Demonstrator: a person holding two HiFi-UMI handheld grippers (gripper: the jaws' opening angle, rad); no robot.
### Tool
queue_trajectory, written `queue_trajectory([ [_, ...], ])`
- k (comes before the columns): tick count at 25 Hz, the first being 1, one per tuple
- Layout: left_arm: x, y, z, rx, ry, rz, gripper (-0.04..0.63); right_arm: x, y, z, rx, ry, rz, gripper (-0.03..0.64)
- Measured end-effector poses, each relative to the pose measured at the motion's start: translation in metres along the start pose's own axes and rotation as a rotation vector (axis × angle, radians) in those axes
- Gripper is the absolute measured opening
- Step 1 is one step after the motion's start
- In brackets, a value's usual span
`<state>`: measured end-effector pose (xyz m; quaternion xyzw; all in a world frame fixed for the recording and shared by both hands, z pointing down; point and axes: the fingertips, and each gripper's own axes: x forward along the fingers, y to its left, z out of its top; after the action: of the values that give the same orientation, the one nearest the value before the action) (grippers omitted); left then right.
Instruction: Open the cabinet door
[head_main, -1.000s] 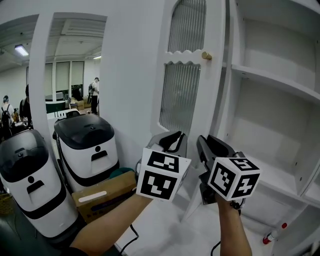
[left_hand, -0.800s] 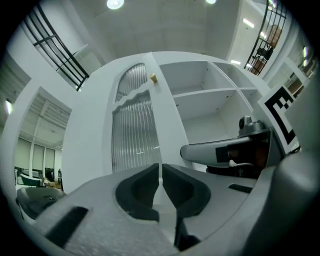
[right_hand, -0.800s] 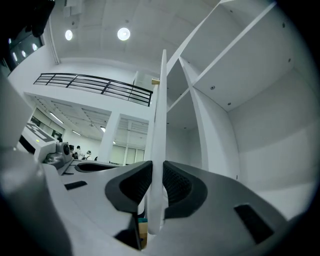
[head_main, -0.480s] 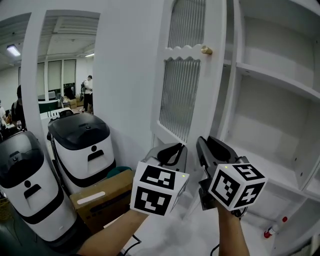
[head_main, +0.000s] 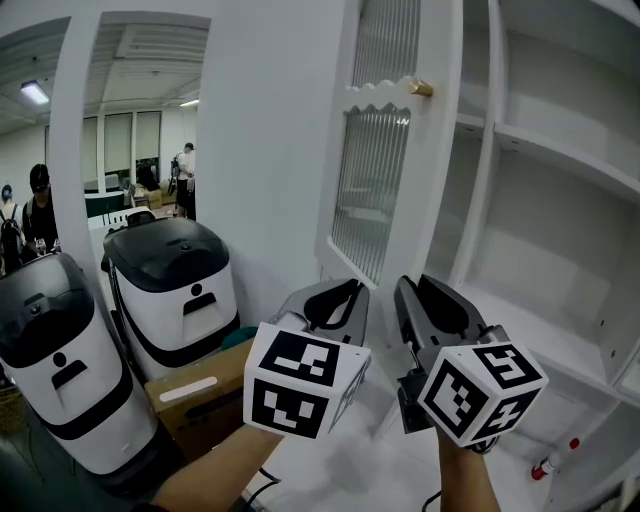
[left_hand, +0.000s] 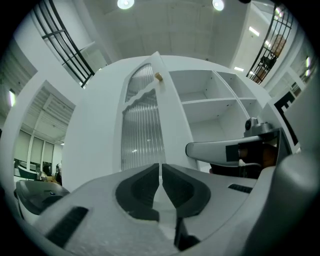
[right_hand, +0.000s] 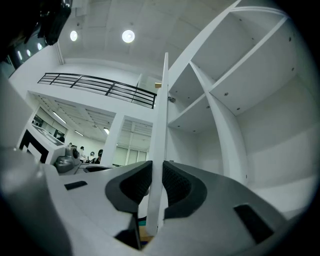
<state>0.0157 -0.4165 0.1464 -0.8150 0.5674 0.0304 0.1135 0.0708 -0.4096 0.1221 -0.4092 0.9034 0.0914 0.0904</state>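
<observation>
- white room, an open-plan office with a few people far off at the left; two black-and-white bins (head_main: 175, 290) and one cardboard box (head_main: 200, 395) are sitting on the floor.
- one cabinet (head_main: 560, 160) is standing at the right, its shelves showing bare.
- its one door (head_main: 385, 190), with ribbed glass, is already standing swung out from the opening; one brass knob (head_main: 420, 88) is sitting high on its free edge.
- two grippers are hanging low in front of it, side by side.
- left gripper (head_main: 340, 292): jaws pressed nearly together, nothing between, just left of the door's edge.
- right gripper (head_main: 420, 285): nearer; jaws seem to be pinching the free edge, which is filling the slot.
- that edge is running upright, rising straight from the right gripper to the knob well above; any further swing is probably going leftward.
</observation>
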Motion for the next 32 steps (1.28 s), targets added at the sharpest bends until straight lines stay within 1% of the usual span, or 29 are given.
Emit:
queue_trajectory([
  [6, -0.003, 0.004, -0.002, 0.01, 0.005, 0.03, 0.029, -0.001, 0.014, 0.002, -0.013, -0.008, 0.044, 0.069],
  [12, -0.016, 0.014, -0.004, -0.004, 0.014, 0.061, 0.029, 0.002, 0.024, 0.003, -0.017, -0.023, 0.049, 0.069],
  [18, -0.027, 0.019, -0.003, 0.003, 0.025, 0.081, 0.029, 0.003, 0.041, 0.004, -0.039, -0.023, 0.055, 0.071],
  [21, -0.034, 0.029, -0.002, -0.015, 0.021, 0.077, 0.029, 0.006, 0.052, 0.004, -0.046, -0.016, 0.05, 0.071],
  [25, -0.046, 0.043, 0.001, -0.018, 0.02, 0.057, 0.028, 0.012, 0.071, 0.007, -0.066, -0.008, 0.024, 0.072],
  [32, -0.064, 0.065, 0.001, -0.024, 0.013, 0.017, 0.029, 0.023, 0.091, 0.005, -0.045, 0.003, -0.032, 0.074],
])
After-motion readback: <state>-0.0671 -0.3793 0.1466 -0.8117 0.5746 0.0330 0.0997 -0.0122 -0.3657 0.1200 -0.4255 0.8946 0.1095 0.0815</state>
